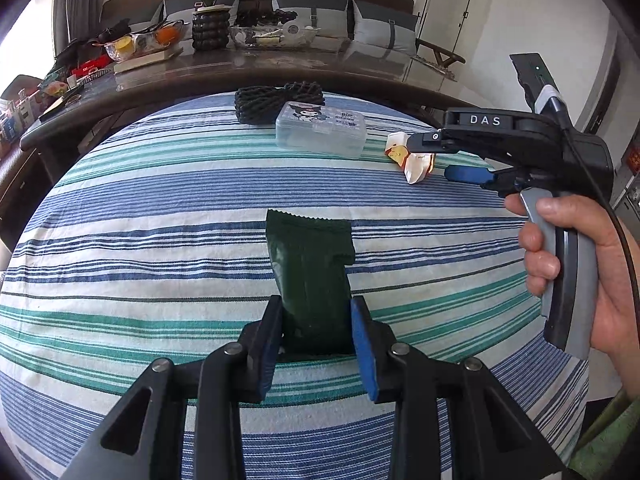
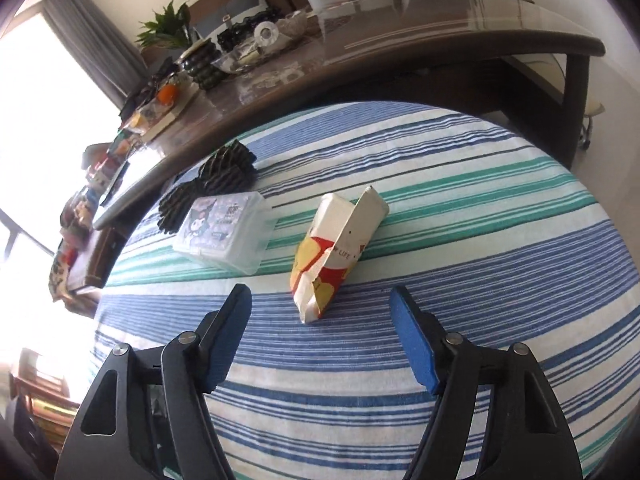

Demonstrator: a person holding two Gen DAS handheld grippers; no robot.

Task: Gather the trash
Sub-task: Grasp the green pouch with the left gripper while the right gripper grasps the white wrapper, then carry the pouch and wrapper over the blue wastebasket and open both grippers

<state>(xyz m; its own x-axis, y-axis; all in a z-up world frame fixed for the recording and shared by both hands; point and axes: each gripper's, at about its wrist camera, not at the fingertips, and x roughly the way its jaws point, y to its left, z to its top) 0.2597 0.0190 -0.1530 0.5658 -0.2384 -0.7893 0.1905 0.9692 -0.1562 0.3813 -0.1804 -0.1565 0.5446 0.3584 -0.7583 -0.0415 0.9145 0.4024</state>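
A dark green wrapper (image 1: 310, 276) lies on the striped tablecloth (image 1: 160, 240). My left gripper (image 1: 316, 312) is shut on its near end, a finger on each side. A crumpled white, red and yellow paper carton (image 2: 332, 256) lies on the cloth further right; it also shows in the left wrist view (image 1: 412, 160). My right gripper (image 2: 320, 320) is open and empty, just short of the carton, its fingers spread wider than it. In the left wrist view the right gripper (image 1: 440, 156) hovers at the carton.
A clear plastic box with a cartoon lid (image 2: 224, 228) and black foam netting (image 2: 216, 184) lie at the cloth's far side. Behind is a brown table (image 1: 280, 68) with bowls, a plant pot and clutter. A sofa with cushions stands beyond.
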